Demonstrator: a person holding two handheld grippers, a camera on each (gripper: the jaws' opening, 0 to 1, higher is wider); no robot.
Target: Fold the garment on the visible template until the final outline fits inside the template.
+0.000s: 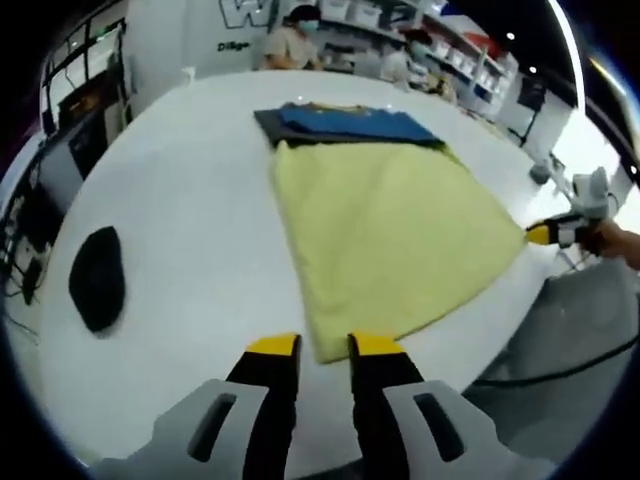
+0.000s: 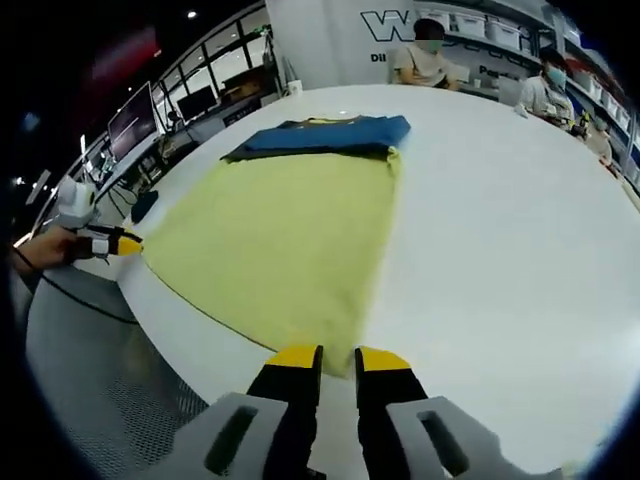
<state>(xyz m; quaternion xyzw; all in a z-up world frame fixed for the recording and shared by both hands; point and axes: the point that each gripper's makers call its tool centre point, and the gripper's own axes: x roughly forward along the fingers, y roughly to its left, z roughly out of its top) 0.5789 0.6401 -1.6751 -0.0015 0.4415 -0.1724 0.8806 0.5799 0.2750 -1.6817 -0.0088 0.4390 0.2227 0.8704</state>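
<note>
In the left gripper view, a black patch [image 1: 98, 277] is lying on the white table [image 1: 190, 200] well to the left of the yellow garment [image 1: 385, 235]. The left gripper [image 1: 324, 346] is sitting at the garment's near corner, its yellow-tipped jaws standing narrowly apart with the cloth's edge in the gap between them; whether they are pinching it, I cannot tell. The garment is spreading flat across the table, and at its far edge a dark template [image 1: 300, 128] with a blue garment [image 1: 355, 122] on it is lying just touching. At the garment's right corner, the right gripper [image 1: 545, 234] is meeting the cloth.

In the right gripper view, the left gripper [image 2: 122, 242] is touching the yellow garment's [image 2: 275, 240] left corner at the table's [image 2: 500, 220] edge. The right gripper [image 2: 338, 354] is resting at the garment's near corner, jaws narrowly parted over the hem; its grip cannot be told. Beyond the garment, the blue garment [image 2: 330, 133] is lying on the dark template [image 2: 240, 153]. People [image 2: 428, 55] are sitting beyond the table.
</note>
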